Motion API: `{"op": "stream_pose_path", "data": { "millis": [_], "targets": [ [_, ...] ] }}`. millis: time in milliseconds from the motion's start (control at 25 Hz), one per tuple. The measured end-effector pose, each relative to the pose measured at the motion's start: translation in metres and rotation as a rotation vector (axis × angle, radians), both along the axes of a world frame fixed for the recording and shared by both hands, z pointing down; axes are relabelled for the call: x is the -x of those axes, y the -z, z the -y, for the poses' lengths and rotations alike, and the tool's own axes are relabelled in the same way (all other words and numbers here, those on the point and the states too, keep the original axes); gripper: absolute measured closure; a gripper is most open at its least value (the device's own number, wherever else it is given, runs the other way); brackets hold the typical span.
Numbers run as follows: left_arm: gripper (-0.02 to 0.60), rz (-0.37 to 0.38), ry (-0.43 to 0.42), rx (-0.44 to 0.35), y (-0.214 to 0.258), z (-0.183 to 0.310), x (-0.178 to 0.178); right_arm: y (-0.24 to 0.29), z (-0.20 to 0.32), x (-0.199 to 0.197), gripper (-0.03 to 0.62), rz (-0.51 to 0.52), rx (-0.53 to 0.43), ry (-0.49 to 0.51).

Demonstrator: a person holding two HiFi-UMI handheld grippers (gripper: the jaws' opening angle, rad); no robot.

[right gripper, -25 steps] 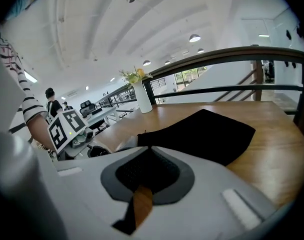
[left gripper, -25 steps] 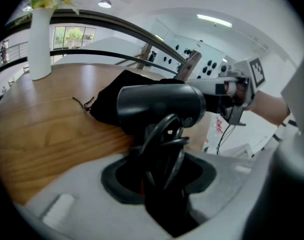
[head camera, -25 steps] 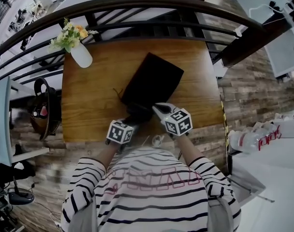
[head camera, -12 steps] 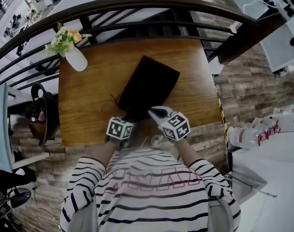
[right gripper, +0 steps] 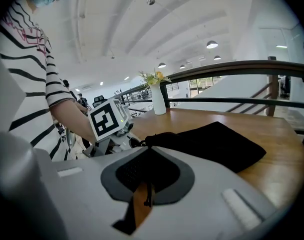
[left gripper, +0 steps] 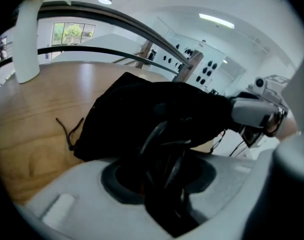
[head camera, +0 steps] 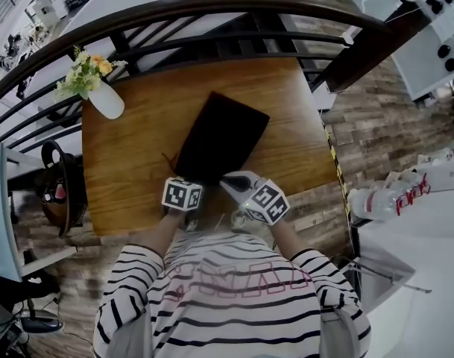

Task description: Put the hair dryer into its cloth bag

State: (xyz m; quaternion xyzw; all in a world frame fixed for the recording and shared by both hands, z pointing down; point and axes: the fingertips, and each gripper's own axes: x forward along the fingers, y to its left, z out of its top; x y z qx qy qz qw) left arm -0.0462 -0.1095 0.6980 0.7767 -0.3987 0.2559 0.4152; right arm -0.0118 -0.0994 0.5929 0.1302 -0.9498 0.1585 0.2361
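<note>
The black cloth bag (head camera: 221,136) is seen lying flat on the wooden table (head camera: 130,162), directly ahead of both grippers, its mouth turned towards them. The left gripper (head camera: 188,189) is pressed shut on the gathered black fabric of that mouth, which is bunched between its jaws in the left gripper view (left gripper: 166,159). Just to its right, the right gripper (head camera: 230,183) is held with its jaws together, and a thin dark drawstring (right gripper: 148,198) is pinched between them. The bag is seen bulging; the hair dryer itself cannot be made out. A white vase (head camera: 106,101) of flowers is stood well ahead of the left gripper, off to its left.
</note>
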Motion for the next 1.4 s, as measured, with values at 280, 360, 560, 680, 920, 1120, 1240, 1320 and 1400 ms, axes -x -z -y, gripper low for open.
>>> {"op": "stream_pose_path", "data": {
  "millis": [280,360,560,680,920,1120,1240,1320,1400],
  "targets": [
    [0.414,-0.067,0.033,-0.039,0.011,0.018,-0.009,0.002,-0.012,0.003,0.583,-0.002,-0.041,0.057],
    [0.414,-0.081,0.037,-0.059,0.016,0.024,-0.010,0.001,-0.017,0.004,0.583,-0.009,-0.055,0.086],
    [0.414,-0.112,0.052,-0.096,0.022,0.035,-0.016,0.009,-0.028,0.010,0.583,0.012,-0.070,0.137],
    [0.414,-0.121,0.055,-0.120,0.025,0.041,-0.018,0.009,-0.029,0.010,0.583,0.023,-0.064,0.130],
    [0.413,-0.128,0.038,-0.137,0.025,0.051,-0.026,0.006,-0.029,0.008,0.583,0.005,-0.061,0.128],
    [0.413,-0.107,0.006,-0.125,0.017,0.062,-0.033,-0.001,-0.024,0.006,0.583,0.002,-0.050,0.101],
    [0.412,-0.093,-0.006,-0.119,0.013,0.069,-0.037,-0.005,-0.024,0.003,0.583,0.007,-0.037,0.085],
    [0.411,-0.086,-0.026,-0.115,0.011,0.074,-0.042,-0.008,-0.022,0.000,0.583,0.010,-0.030,0.071],
    [0.410,-0.072,-0.060,-0.113,0.009,0.079,-0.048,-0.010,-0.018,-0.003,0.583,0.012,-0.022,0.056]
  ]
}}
